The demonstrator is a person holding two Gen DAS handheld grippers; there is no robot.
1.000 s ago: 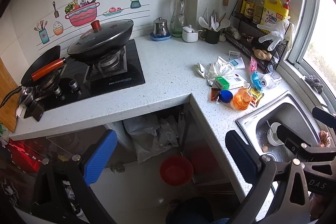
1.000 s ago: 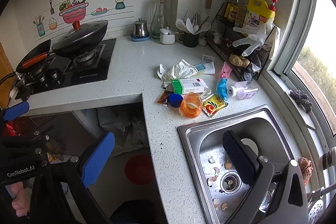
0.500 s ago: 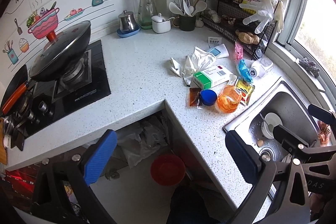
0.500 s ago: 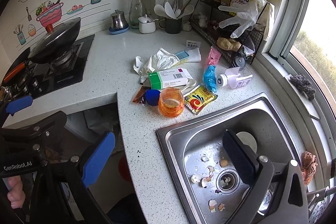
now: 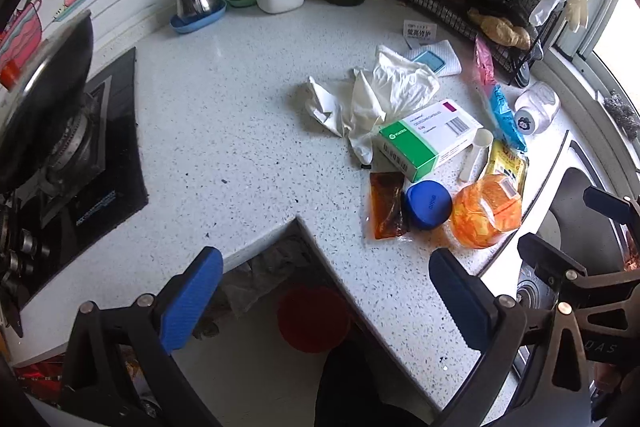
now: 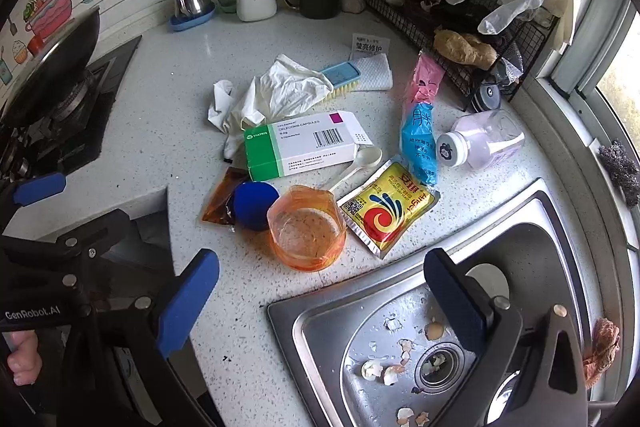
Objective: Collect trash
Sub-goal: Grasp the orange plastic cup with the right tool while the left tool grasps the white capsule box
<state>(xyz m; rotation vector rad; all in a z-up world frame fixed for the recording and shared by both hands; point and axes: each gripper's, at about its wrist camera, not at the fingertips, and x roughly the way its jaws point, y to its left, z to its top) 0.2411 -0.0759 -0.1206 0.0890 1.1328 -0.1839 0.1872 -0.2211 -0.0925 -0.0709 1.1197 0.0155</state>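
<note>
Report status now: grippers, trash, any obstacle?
Left gripper open, empty. Right gripper open, empty. Trash pile on counter untouched, orange cup nearest. Nothing blocking.

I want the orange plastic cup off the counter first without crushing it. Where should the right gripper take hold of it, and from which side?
The orange cup stands upright with its mouth open, near the sink edge. Probably best to come from above with the open right gripper, one finger inside and one outside the near rim. The thin wall looks crumpled, so squeeze lightly. The blue cap crowds its left side.
</note>
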